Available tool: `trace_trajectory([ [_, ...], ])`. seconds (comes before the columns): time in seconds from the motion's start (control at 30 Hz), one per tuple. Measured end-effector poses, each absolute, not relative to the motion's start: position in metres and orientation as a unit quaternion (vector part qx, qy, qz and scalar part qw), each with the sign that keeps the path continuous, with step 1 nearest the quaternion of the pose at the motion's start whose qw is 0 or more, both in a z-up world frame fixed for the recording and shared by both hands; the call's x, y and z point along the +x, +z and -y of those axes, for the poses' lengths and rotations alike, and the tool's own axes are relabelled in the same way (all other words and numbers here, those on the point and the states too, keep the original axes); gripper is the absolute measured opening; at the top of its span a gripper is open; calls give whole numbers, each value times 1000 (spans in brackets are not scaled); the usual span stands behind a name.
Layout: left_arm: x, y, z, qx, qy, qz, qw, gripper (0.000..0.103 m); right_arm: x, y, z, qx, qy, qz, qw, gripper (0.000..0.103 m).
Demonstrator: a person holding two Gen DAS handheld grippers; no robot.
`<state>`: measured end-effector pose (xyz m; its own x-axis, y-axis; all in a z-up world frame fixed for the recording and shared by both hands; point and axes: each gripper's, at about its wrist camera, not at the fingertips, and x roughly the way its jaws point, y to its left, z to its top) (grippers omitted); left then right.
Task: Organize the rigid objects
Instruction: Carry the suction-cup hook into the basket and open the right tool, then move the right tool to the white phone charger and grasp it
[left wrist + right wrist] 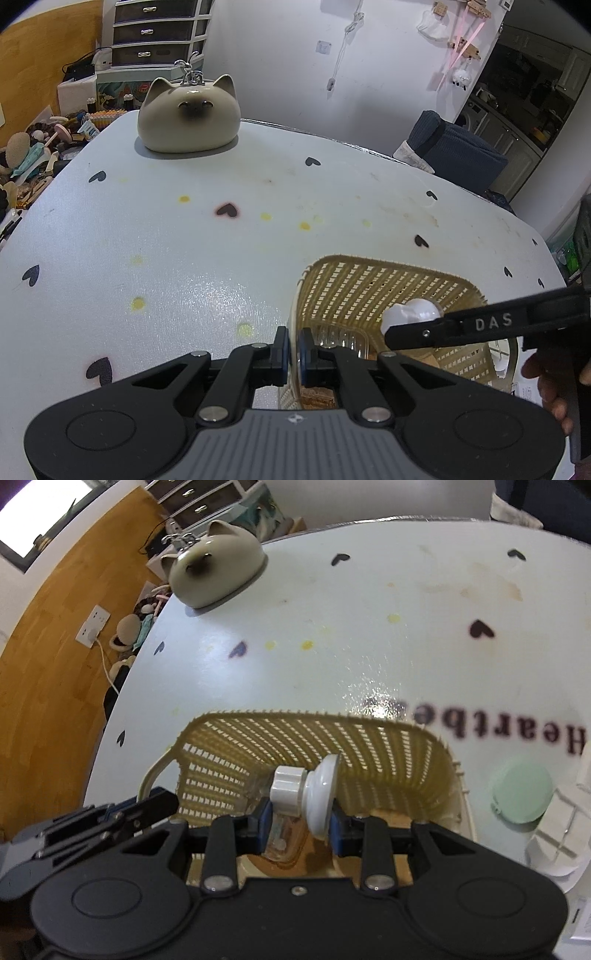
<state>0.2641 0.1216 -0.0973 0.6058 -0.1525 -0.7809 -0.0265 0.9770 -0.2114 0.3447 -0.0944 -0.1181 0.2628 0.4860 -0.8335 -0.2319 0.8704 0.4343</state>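
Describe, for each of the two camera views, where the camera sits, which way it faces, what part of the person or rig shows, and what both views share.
Left wrist view: sits on the left hand-held gripper, facing down across the table; jaws pinch the basket wall; fingers show at right.
Right wrist view: sits on the right hand-held gripper, looking down into the basket; it holds a white knobbed piece; the left hand-held gripper enters at left.
Shared: basket, table, cat figure, white piece.
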Motion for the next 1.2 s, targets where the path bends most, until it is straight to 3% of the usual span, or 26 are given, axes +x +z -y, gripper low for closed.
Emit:
trace_trajectory([
  [0.77, 264, -98, -121, -100, -35, -442, 891, 6, 347, -122, 93, 118, 213, -569, 785, 40],
  [1.2, 264, -98, -121, -100, -35, -442, 891, 6, 332, -102, 97, 116, 224, -548, 798, 62],
])
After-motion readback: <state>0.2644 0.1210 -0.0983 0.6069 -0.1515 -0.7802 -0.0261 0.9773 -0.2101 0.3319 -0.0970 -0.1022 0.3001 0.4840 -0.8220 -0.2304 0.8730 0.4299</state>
